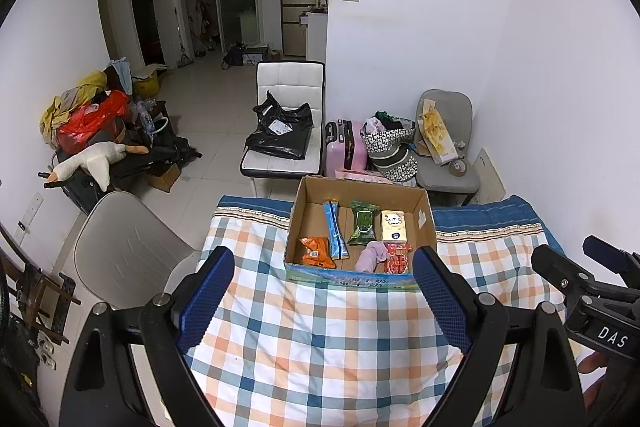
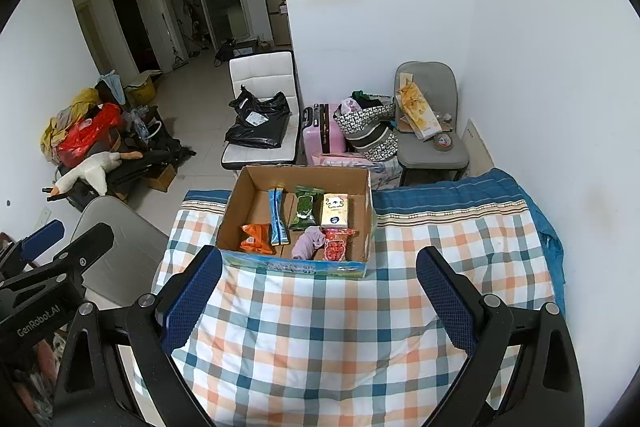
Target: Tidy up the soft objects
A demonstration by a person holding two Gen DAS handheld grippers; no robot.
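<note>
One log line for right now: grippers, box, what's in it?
left gripper open, empty | right gripper open, empty | cardboard box on checked cloth | inside: snack packets, tissue pack, purple cloth

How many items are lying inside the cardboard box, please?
6 in the cardboard box: orange packet front left, blue packet, green packet, tissue pack at back, purple cloth, red packet front right. Others may be hidden.

Matt corrugated cardboard box (image 1: 424, 215) on soft woven checked cloth (image 1: 320, 339); glossy plastic packets (image 1: 363, 223) inside.
</note>
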